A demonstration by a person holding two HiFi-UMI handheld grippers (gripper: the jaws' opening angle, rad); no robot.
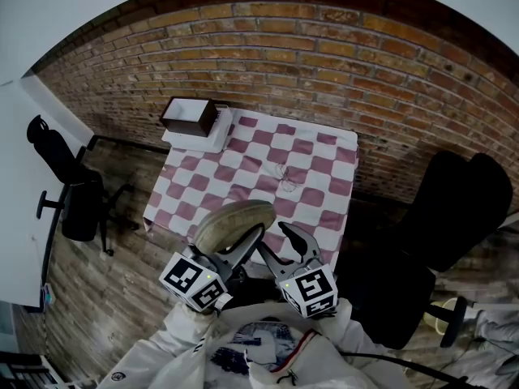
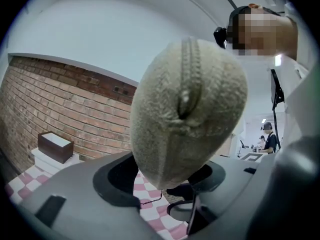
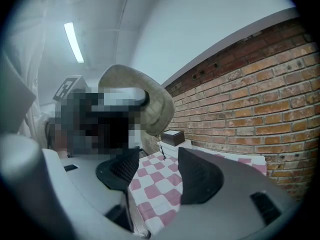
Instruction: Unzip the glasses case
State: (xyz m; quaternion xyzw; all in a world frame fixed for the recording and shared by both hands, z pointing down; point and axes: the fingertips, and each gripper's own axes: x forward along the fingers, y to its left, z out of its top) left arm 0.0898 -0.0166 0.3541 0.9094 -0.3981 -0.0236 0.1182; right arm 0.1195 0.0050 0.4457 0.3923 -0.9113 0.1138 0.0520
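A beige fabric glasses case (image 1: 235, 221) is held up in the air above the near edge of the table, with my left gripper (image 1: 242, 248) shut on its lower end. In the left gripper view the case (image 2: 187, 114) fills the middle. Its zipper (image 2: 190, 64) runs up over the top, with a small gap showing partway along. My right gripper (image 1: 285, 245) stands open just right of the case, nothing between its fingers. The right gripper view shows the case (image 3: 150, 101) up and to the left of the open gripper (image 3: 157, 176).
The table carries a pink-and-white checked cloth (image 1: 316, 168). A pair of clear glasses (image 1: 285, 178) lies near its middle. A brown box (image 1: 189, 116) sits on a white one at the far left corner. A brick wall stands behind, with black office chairs (image 1: 73, 193) on either side.
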